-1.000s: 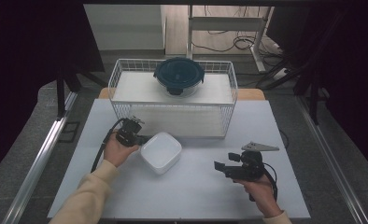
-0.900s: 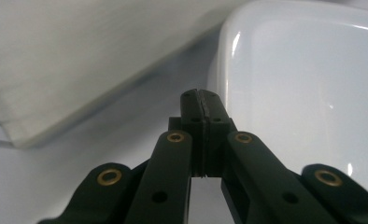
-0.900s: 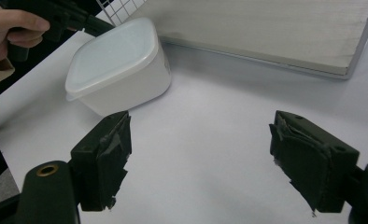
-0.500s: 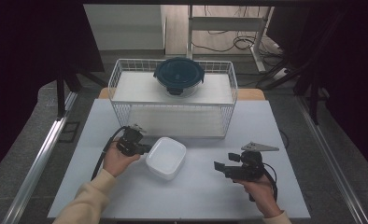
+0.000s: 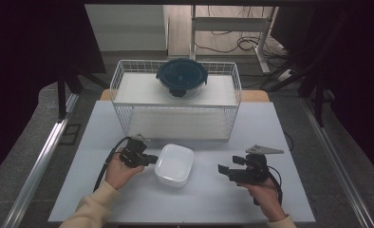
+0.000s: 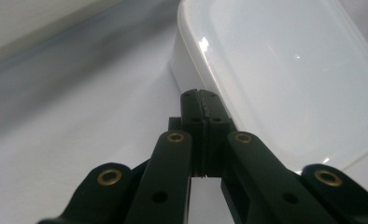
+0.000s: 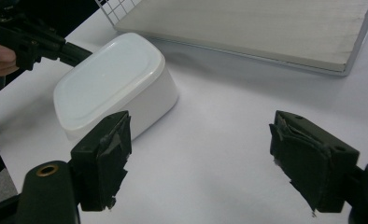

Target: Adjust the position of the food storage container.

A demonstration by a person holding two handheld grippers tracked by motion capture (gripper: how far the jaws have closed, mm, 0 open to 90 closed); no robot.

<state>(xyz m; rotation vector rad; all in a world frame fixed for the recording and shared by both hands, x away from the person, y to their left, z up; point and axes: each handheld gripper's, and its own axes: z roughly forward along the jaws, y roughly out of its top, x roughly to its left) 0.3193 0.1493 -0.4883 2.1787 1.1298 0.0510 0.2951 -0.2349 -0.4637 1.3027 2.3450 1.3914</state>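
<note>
High view is showing me pressing my left gripper (image 5: 149,158), jaws shut together, against the white container (image 5: 174,164) sitting mid-table before the wire basket (image 5: 123,90), while my right gripper (image 5: 223,170) is hovering spread nearby, and an off-centre shove could be spinning the container askew.

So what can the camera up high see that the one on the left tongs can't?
Only the high view takes in the white wire basket with the dark-lidded round container on its top shelf, and the right tongs, jaws apart. Only the left gripper view gets close enough to show the left tongs shut, tips against the rim of the white lidded container. Both show that container on the white table.
</note>
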